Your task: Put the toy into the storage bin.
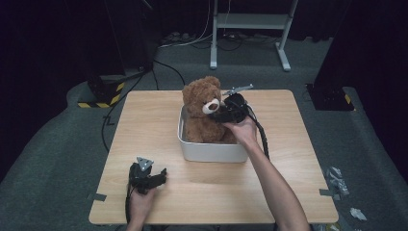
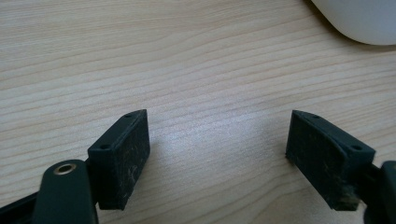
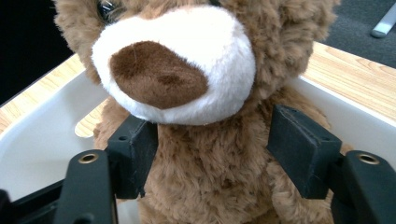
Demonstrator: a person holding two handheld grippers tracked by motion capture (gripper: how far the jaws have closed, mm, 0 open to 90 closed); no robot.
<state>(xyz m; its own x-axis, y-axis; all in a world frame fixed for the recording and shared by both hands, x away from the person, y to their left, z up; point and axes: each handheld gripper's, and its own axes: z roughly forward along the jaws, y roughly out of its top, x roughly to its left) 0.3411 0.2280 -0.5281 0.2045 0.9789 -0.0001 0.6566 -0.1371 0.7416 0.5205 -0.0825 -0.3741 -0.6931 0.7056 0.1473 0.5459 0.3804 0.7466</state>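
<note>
High view. A brown teddy bear (image 1: 201,108) sits upright in a white tub (image 1: 211,152) at the middle of a wooden table (image 1: 288,159). The right gripper (image 1: 222,115) is held at the bear's chest, just under the muzzle, on the person's outstretched arm. This reads as a grasp being set up around the bear's neck or upper body, the narrowest part a two-jaw tool can span. The left gripper (image 1: 162,177) rests low at the near edge of the table, well apart from the tub, apparently parked and out of the way.

Left gripper view. The jaws stand wide apart over bare wood with nothing between them. A corner of the tub (image 2: 364,23) shows at upper right. The pads (image 2: 133,156) are scuffed and dusty.

Right gripper view. The jaws stand apart, one on each side of the bear (image 3: 210,186) below its white muzzle. The pads (image 3: 135,154) lie against or just beside the fur; whether they press it cannot be told. The tub wall (image 3: 42,135) runs behind.

Markings. No brand, label or legible writing appears on the bear, tub, table or grippers.
</note>
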